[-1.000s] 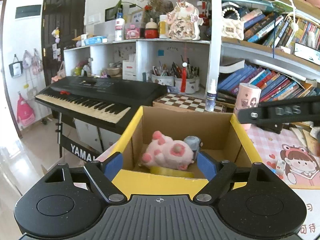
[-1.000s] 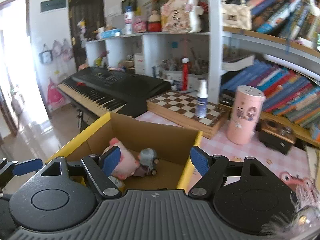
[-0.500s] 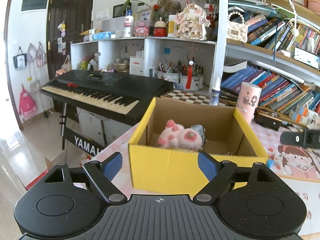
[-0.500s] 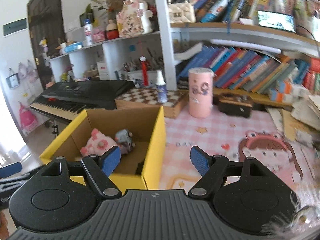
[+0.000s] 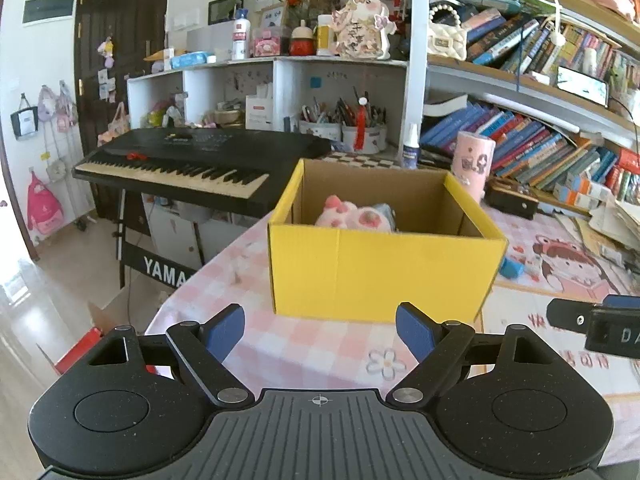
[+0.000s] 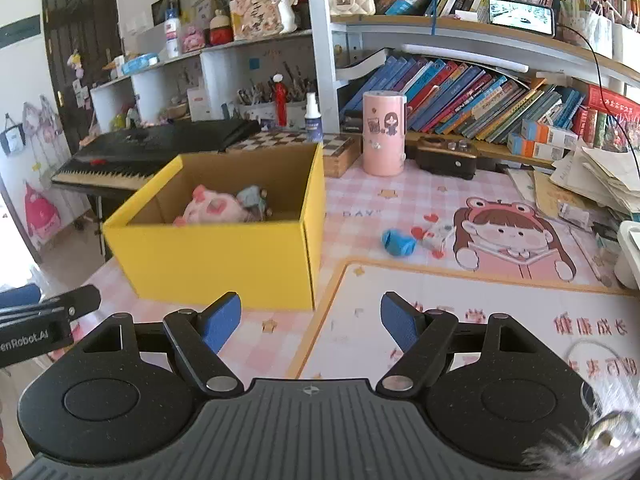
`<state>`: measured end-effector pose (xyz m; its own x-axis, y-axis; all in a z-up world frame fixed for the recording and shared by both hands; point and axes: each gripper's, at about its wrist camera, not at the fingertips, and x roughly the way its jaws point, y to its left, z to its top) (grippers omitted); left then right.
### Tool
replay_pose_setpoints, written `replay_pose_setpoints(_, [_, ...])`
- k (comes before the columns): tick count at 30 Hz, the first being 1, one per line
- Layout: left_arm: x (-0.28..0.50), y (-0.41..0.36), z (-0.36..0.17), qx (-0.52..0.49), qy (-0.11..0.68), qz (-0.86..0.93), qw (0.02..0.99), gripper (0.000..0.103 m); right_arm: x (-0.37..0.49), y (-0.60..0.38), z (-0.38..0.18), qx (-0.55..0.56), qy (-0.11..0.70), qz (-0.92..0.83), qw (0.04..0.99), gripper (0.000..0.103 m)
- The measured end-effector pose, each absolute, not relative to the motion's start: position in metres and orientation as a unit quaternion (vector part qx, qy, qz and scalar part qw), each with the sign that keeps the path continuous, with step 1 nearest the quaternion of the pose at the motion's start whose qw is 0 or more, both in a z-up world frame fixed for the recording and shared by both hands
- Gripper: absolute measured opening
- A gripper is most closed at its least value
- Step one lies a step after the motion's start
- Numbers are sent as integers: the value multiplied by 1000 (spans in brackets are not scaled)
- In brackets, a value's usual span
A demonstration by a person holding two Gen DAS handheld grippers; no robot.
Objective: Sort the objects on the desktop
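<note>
L gripper (image 5: 320, 332): jaws standing wide, nothing between pads, hovering over the table (image 5: 312, 360) near its front-left edge, pointing at the near wall of the box (image 5: 380, 272). R gripper (image 6: 311, 322): also released, empty, hanging over the white mat (image 6: 460, 320) at the table's front, just right of the box (image 6: 224, 264).

Box: yellow outside, brown inside, open top, sitting at the table's left side, close to the left edge. Inside, resting against the far wall: pink plush (image 6: 208, 212) w/ a grey toy (image 6: 252, 200) touching it on the right.

Still lying out on the table: blue item (image 6: 398, 243) and a small white item (image 6: 438, 236) just beside it, both on the pink mat, well apart from the box, right of it. Pink cylinder (image 6: 383, 134) standing upright toward the back edge. Chessboard (image 6: 336, 148) sitting behind the box. Keyboard (image 5: 192, 160) standing beyond the left edge.
</note>
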<state>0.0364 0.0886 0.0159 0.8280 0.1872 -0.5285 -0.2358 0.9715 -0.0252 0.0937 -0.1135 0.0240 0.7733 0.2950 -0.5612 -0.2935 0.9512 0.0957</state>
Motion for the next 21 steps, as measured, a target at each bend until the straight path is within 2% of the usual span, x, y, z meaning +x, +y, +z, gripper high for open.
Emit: replay_pose_setpoints(21, [-7, 75, -1, -34, 301, 67, 951, 86, 28, -103, 2, -33, 319, 157, 934, 76])
